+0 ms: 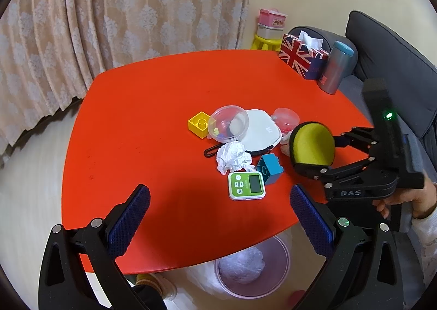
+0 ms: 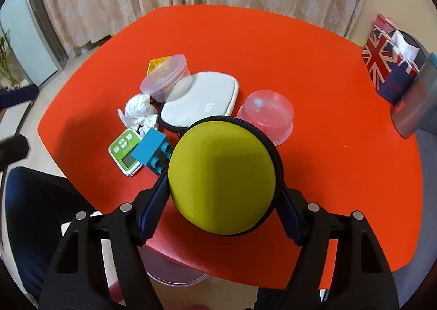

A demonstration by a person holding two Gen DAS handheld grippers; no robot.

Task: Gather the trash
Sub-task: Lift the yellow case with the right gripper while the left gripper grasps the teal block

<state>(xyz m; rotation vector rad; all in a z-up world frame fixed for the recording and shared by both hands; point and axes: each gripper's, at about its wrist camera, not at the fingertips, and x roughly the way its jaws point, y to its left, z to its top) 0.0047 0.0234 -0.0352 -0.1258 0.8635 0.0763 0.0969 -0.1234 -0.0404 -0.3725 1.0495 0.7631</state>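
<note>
Red-orange table (image 1: 142,124) in front of a beige patterned curtain (image 1: 82,23), grey sofa (image 1: 387,47) off to the side. Little cluster mid-table: crumpled white tissue (image 1: 233,157) just beside a green timer (image 1: 246,185), with a blue block (image 1: 269,169), a yellow block (image 1: 200,124), a clear round container (image 1: 229,124), a white pouch (image 1: 260,129) and a pink dome lid (image 1: 285,118) all packed close around. Union Jack tissue box (image 1: 300,57) and a grey-blue tumbler (image 1: 337,69) up at the far corner.

Right gripper (image 2: 222,192) clamped on a yellow-green round zip case (image 2: 222,184), pads pressing both sides, held up over the near edge of the table. Left gripper (image 1: 220,217) wide apart, nothing between the pads, hovering above the near table edge.

Down on the floor under that edge, a clear pinkish bin (image 1: 252,269) with a plastic liner inside. Tissue not in there, sitting on the table.
</note>
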